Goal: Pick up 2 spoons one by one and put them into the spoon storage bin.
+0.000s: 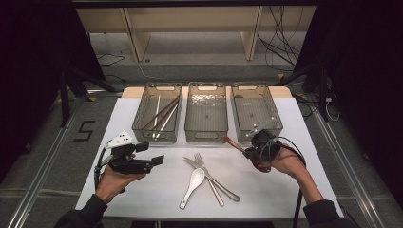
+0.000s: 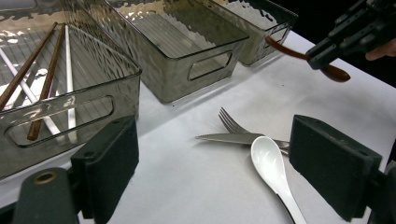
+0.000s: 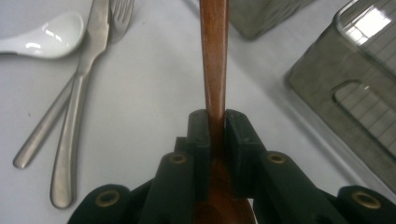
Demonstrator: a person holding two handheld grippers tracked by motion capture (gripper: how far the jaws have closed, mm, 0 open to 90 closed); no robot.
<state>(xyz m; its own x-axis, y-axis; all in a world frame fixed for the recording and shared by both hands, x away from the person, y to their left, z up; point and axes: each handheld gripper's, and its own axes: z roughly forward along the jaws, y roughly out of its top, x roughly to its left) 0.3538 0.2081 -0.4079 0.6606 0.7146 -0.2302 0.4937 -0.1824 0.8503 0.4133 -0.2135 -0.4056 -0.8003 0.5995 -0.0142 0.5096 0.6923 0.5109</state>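
— White tabletop: where's the brown wooden spoon [image 1: 247, 153]?
— Clamped in the right gripper [image 1: 254, 148], handle pointing ahead of its jaws; the empty smoky plastic bin [image 1: 255, 116] sits just beyond. The left gripper [image 1: 154, 160] idles agape, farther off.

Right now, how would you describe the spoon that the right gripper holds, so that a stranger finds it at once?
Start at the three smoky clear bins along the far side of the white table. In front of the right bin, the right gripper is shut on a wooden spoon. It is reddish-brown and lifted, unlike the white spoon lying by the fork.
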